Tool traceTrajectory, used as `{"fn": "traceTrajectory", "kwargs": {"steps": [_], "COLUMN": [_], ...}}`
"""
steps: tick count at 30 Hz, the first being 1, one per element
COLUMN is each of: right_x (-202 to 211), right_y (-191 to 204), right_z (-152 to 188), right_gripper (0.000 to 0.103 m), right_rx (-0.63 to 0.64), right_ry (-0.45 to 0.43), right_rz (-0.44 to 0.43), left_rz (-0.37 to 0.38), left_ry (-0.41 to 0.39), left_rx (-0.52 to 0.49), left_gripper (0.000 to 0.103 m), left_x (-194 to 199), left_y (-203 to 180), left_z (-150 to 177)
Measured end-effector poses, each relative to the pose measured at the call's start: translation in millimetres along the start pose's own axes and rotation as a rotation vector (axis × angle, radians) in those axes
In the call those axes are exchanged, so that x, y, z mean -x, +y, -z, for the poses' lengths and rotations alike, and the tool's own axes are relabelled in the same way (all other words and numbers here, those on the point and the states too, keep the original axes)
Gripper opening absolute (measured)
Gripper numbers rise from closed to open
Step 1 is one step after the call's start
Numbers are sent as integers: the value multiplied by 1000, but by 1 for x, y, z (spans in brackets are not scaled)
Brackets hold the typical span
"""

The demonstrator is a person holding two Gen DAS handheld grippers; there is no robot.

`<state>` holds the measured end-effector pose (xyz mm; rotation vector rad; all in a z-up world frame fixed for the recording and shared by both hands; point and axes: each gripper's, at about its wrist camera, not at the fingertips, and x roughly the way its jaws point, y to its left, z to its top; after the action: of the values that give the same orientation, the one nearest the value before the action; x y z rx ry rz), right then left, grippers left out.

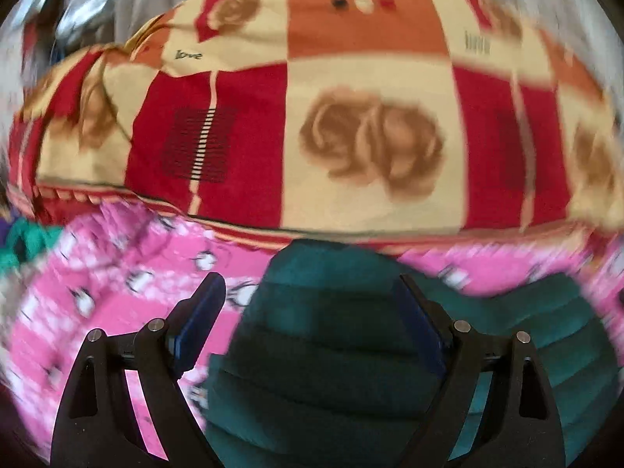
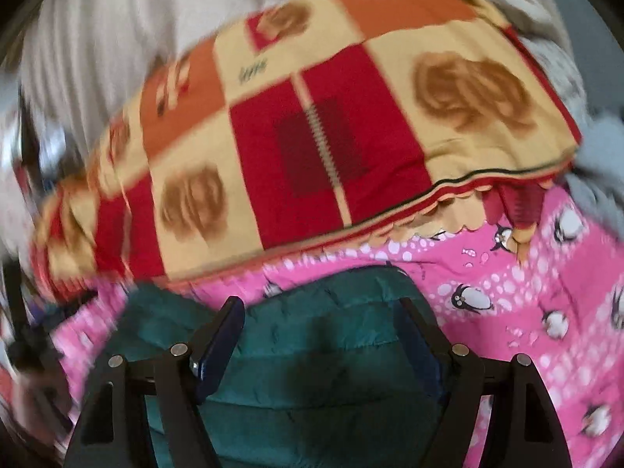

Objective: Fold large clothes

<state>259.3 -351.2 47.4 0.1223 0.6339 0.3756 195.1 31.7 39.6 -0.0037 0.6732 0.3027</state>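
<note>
Left tool [image 1: 308, 304]: I hold it wide over the green puffy jacket [image 1: 331, 351], ready to grab.
Right tool [image 2: 318, 329]: wide too, above the jacket, below the rose pillow [image 2: 312, 136].

A pink sheet [image 2: 526, 312] printed with penguins and white dots covers the surface. On it, at the far side, lies a large cushion [image 1: 351, 124] in red, orange and cream squares with brown roses. Behind hangs a pale pleated curtain [image 2: 101, 78]. Both views are motion-blurred.

The left gripper [image 1: 312, 296] and right gripper [image 2: 321, 319] both have their jaws spread wide.
</note>
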Motion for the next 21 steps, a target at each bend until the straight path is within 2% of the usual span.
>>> {"fn": "traceTrajectory", "kwargs": {"steps": [2, 5, 8, 9, 11, 13, 18, 21], "right_x": [-17, -43, -68, -74, -85, -95, -113, -111], "right_y": [5, 3, -3, -7, -13, -17, -18, -15], "right_z": [4, 12, 22, 24, 28, 31, 32, 30], "right_gripper": [76, 76, 76, 76, 77, 78, 83, 83], "right_rx": [44, 70, 82, 76, 50, 41, 57, 65], "right_ry": [64, 174, 255, 269, 288, 300, 345, 347], "right_rz": [23, 31, 62, 57, 42, 38, 53, 60], "left_rz": [-72, -83, -5, 20, 85, 107, 29, 9], "left_ry": [56, 150, 244, 272, 323, 336, 315, 291], "left_rx": [-85, -114, 11, 68, 165, 199, 136, 126], "left_gripper": [88, 88, 92, 96, 98, 99, 99, 99], "left_x": [-24, -52, -75, -82, -96, -102, -102, -94], "left_y": [-7, -2, 19, 28, 44, 47, 35, 33], "left_z": [13, 24, 37, 41, 48, 52, 53, 50]}}
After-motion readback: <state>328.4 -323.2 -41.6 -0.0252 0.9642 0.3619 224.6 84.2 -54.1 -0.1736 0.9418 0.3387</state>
